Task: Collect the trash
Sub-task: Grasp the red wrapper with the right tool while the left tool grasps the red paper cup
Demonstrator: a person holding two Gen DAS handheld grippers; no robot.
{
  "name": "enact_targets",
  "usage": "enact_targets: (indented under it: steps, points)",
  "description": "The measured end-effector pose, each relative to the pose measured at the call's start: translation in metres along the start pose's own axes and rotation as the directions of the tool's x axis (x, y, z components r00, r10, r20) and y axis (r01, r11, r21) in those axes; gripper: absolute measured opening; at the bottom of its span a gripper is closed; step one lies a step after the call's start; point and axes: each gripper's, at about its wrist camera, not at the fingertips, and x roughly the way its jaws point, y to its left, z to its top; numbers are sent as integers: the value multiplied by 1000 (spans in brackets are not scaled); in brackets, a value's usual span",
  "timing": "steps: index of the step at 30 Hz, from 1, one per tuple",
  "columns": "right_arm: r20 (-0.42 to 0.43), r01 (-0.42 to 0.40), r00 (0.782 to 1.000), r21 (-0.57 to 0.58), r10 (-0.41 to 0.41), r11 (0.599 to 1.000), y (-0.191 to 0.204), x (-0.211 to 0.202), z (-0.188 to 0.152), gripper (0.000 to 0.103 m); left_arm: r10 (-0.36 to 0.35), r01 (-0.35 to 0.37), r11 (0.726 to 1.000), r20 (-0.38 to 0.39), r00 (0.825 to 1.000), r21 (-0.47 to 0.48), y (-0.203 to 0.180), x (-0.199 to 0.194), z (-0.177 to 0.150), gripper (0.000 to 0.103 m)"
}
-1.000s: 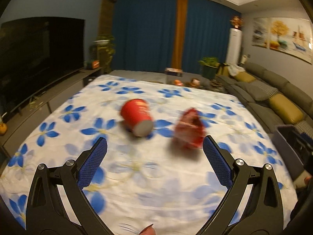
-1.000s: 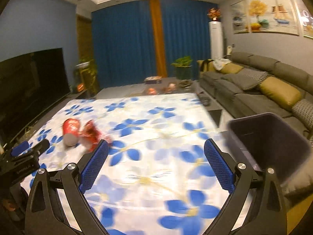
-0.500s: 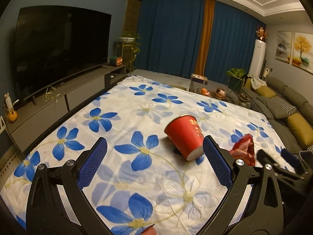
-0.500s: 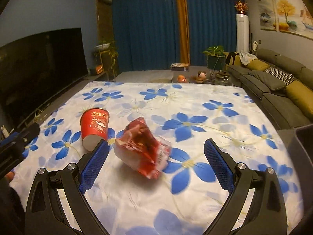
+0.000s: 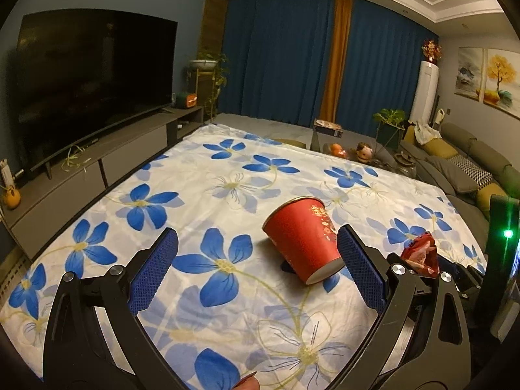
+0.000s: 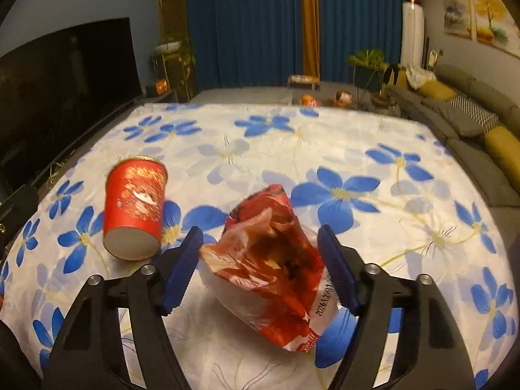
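The trash, a red cup point(image 6: 135, 208) on its side at left of the frame and a torn red snack bag point(image 6: 269, 266) at lower centre, lies on the flowered bench point(image 6: 357, 136), so nothing looks collected yet. The right tool point(image 6: 260, 266) straddles the bag, spread and not yet clamped. The left tool point(image 5: 256, 266) gapes empty with the cup inside its right finger.

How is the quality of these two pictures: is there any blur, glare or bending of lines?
Left wrist view: sharp; a green light flares at the right edge, and the TV bows from the fisheye lens. Right wrist view: dimmer and softer; the red cup looks slightly blurred, the snack bag clearer.
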Motion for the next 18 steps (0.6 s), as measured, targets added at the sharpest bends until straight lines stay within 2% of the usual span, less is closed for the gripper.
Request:
enact_targets:
  steps: [3, 5, 11, 18]
  points:
    - [-21, 4, 1000, -2, -4, 1000, 1, 5, -1, 66, -3, 3, 1000, -12, 1000, 8, -5, 8, -1, 97]
    - [-26, -5, 1000, -4, 5, 1000, 1, 6, -1, 58, -15, 15, 1000, -28, 1000, 7, -9, 14, -1, 96]
    - [-8, -28, 1000, 34, 29, 999, -6, 3, -2, 47, -21, 22, 1000, -65, 998, 16, -21, 32, -5, 96]
    - [80, 25, 996, 77, -31, 997, -26, -21, -5, 45, -28, 31, 999, -94, 995, 34, -41, 52, -5, 96]
